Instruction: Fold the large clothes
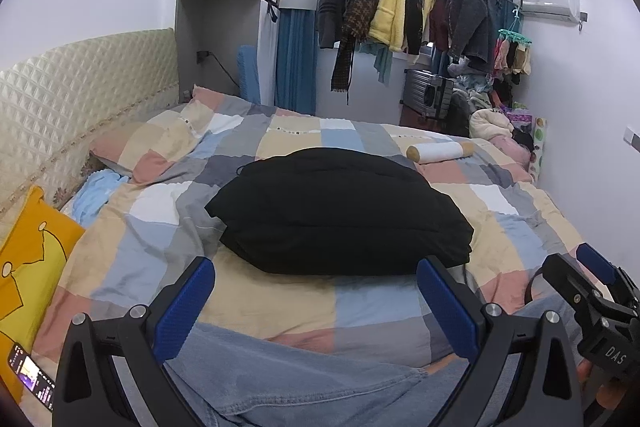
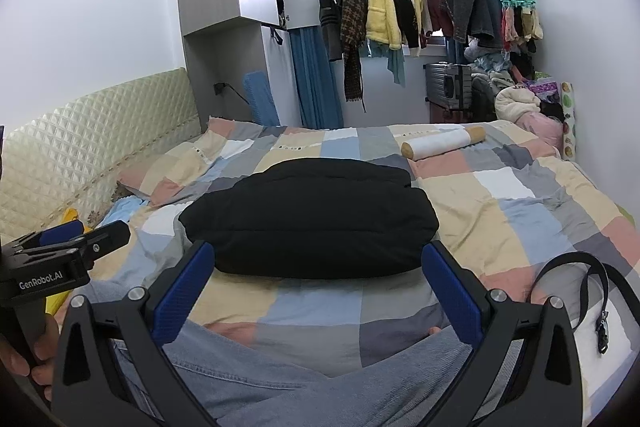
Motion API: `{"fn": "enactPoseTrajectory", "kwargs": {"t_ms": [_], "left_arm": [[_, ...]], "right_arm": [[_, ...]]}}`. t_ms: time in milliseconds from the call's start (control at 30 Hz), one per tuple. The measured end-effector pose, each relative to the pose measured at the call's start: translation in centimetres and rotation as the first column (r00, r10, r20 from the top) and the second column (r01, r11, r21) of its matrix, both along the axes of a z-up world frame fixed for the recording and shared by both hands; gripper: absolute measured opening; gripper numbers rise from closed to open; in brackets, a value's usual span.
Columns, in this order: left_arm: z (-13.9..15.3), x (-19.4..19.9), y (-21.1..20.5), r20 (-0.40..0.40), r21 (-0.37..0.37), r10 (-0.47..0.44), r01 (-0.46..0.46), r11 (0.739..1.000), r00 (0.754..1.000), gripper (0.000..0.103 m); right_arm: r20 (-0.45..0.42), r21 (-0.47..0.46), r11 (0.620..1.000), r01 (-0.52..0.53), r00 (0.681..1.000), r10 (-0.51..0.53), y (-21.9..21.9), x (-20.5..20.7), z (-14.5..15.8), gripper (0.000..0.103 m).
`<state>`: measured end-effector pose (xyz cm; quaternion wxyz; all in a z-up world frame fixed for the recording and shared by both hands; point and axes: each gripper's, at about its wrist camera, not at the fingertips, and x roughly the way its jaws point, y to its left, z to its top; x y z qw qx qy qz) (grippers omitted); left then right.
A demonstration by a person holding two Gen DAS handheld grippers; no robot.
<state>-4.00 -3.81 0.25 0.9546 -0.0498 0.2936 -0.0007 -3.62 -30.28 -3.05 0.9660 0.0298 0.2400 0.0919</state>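
A black garment (image 1: pixel 340 211) (image 2: pixel 310 217) lies folded into a thick, puffy rectangle in the middle of the checked bedspread (image 1: pixel 372 303) (image 2: pixel 320 307). My left gripper (image 1: pixel 316 291) hovers just short of its near edge, open, with nothing between the blue pads. Over the same near edge my right gripper (image 2: pixel 320 279) hangs open and empty too. Each gripper shows in the other's view: the right one at the right edge of the left wrist view (image 1: pixel 600 287), the left one at the left edge of the right wrist view (image 2: pixel 68 239).
A person's legs in blue jeans (image 1: pixel 288 379) (image 2: pixel 304 379) lie below the grippers. A black belt (image 2: pixel 592 291) lies at the right. A white rolled bolster (image 1: pixel 440 151) (image 2: pixel 442 143), pillows, a yellow cushion (image 1: pixel 28 267) and a phone (image 1: pixel 32 379) sit around. Hanging clothes (image 1: pixel 400 7) and a suitcase stand behind.
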Motion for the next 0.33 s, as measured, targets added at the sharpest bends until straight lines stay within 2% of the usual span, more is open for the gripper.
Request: {"fn": "enactPoseTrajectory", "kwargs": {"t_ms": [333], "left_arm": [[-0.22,0.82,-0.49,-0.010,0.000,0.007,-0.007,1.000,1.000,0.102]], "right_arm": [[-0.003,0.013,1.000,-0.004,1.000,0.004,-0.67,0.73,-0.12,0.103]]}}
